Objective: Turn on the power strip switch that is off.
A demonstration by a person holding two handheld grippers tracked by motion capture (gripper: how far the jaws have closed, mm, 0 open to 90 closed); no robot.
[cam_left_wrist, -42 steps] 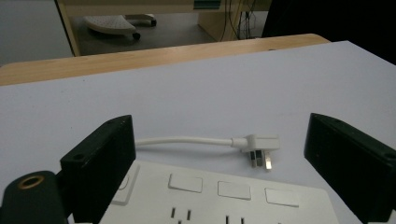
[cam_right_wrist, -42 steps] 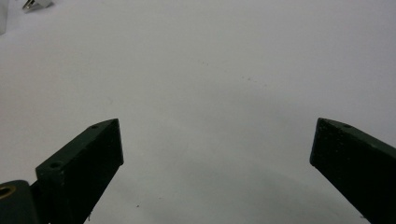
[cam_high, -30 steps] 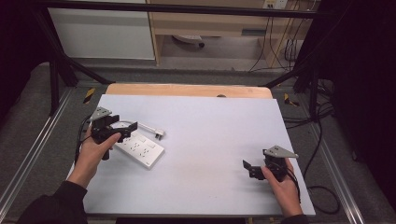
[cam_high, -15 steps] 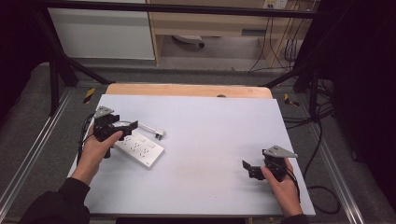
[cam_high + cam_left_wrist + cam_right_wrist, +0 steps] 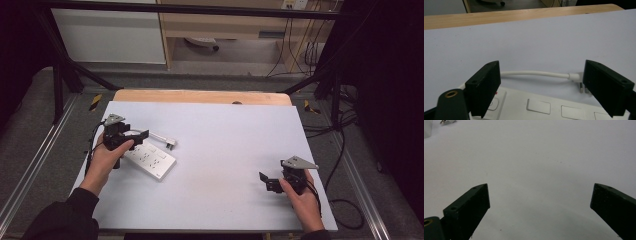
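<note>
A white power strip lies flat on the left part of the white table. Its short white cable curls to a plug resting on the table just behind it. My left gripper hovers open over the strip's far-left end. In the left gripper view the jaws of the left gripper stand wide apart, with the power strip below them and the cable and plug beyond. My right gripper is open and empty near the front right; the right gripper faces bare table.
A wooden table edge runs along the back. Metal frame rails flank both sides. Cables hang off the right side. The plug sits far off in the right gripper view's top left corner.
My left gripper has edged slightly forward and to the right over the power strip's end. The right gripper and the strip have stayed put.
</note>
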